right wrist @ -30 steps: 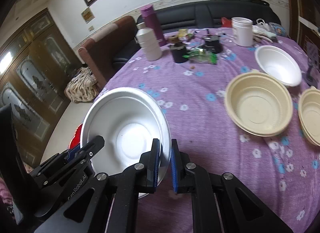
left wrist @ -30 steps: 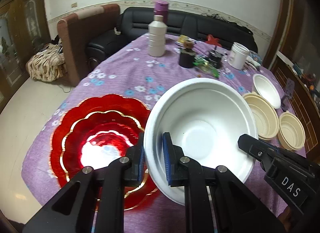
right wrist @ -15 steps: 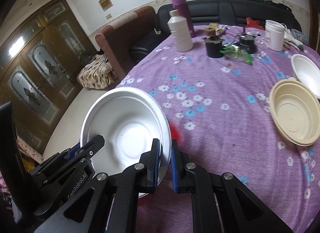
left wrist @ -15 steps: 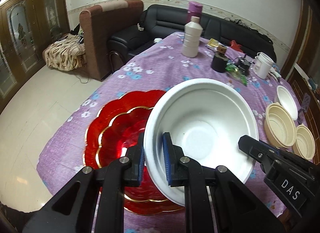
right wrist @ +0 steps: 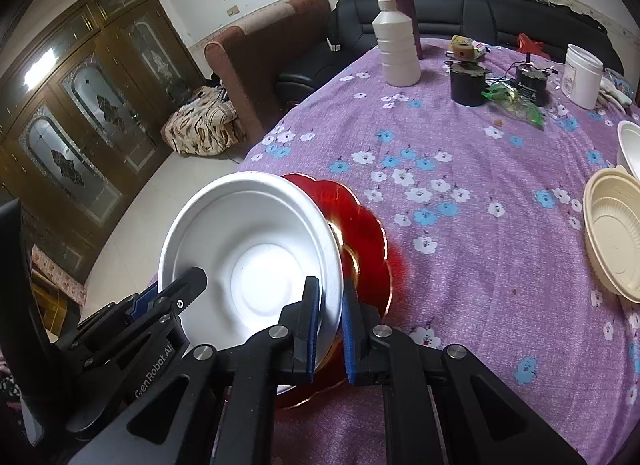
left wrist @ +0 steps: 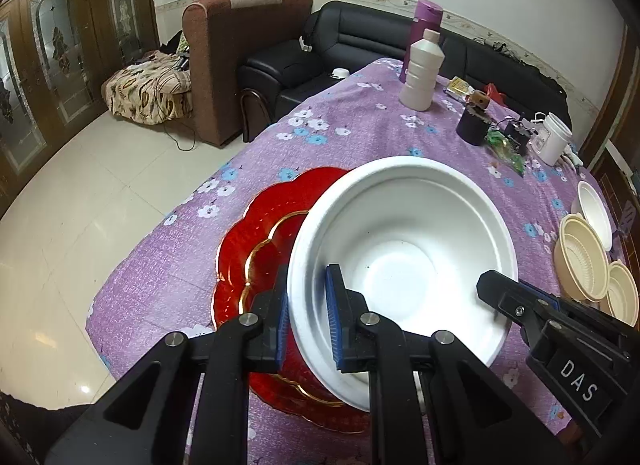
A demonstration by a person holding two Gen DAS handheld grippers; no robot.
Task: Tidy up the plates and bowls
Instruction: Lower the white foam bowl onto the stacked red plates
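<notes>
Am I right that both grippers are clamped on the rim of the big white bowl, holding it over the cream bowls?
Not quite. Both the left gripper and the right gripper are clamped on the rim of the big white bowl, but it is over the red plate, not the cream bowls, which sit far to the right. The left wrist view shows this.

White bowl (left wrist: 404, 261) moved over red plate (left wrist: 256, 249)

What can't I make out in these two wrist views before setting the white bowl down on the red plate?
- Gap between white bowl and red plate: hidden by the bowl, both views.
- Plate's centre: covered by the bowl.
- Rightmost beige bowl: partly hidden by the right gripper, left view.
</notes>
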